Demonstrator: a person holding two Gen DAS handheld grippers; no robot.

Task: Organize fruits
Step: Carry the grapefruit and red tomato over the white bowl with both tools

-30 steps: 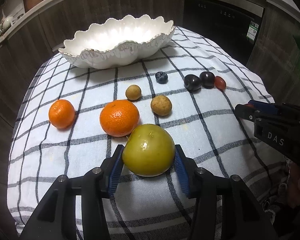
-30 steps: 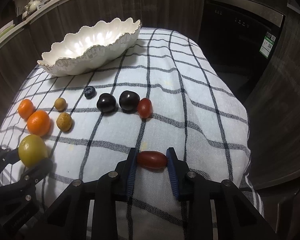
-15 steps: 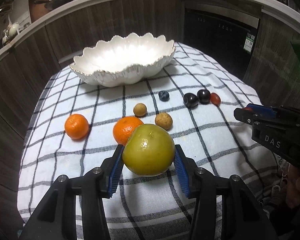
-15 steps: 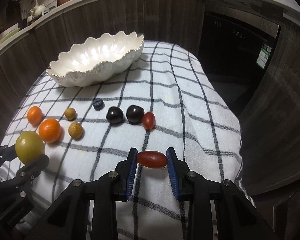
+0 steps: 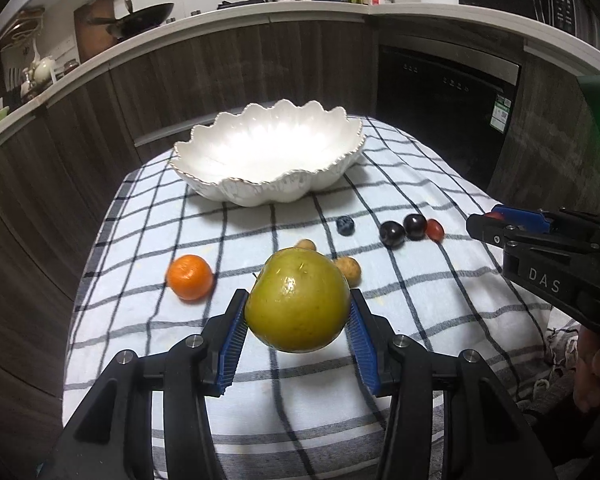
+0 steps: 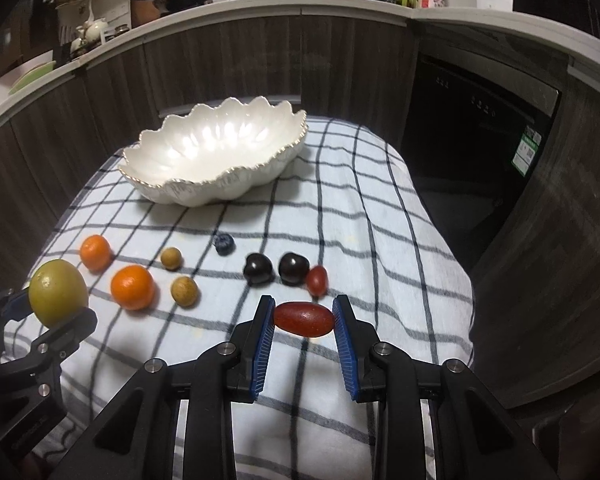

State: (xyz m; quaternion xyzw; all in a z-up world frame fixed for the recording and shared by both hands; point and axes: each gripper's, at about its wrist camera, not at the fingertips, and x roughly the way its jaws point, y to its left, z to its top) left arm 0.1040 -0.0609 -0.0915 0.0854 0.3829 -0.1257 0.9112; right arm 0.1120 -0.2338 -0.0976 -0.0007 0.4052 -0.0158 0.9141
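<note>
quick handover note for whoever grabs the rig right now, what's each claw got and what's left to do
Left claw: shut on the green apple, lifted off the cloth.
Right claw: shut on a long red tomato, also off the cloth.
White bowl: at the back, nothing in it.
On the cloth: two oranges, two small tan fruits, a blueberry, two dark cherries, a small red tomato.
Done: both fruits picked up.
Left: probably drop both into the bowl, then move the rest.
</note>
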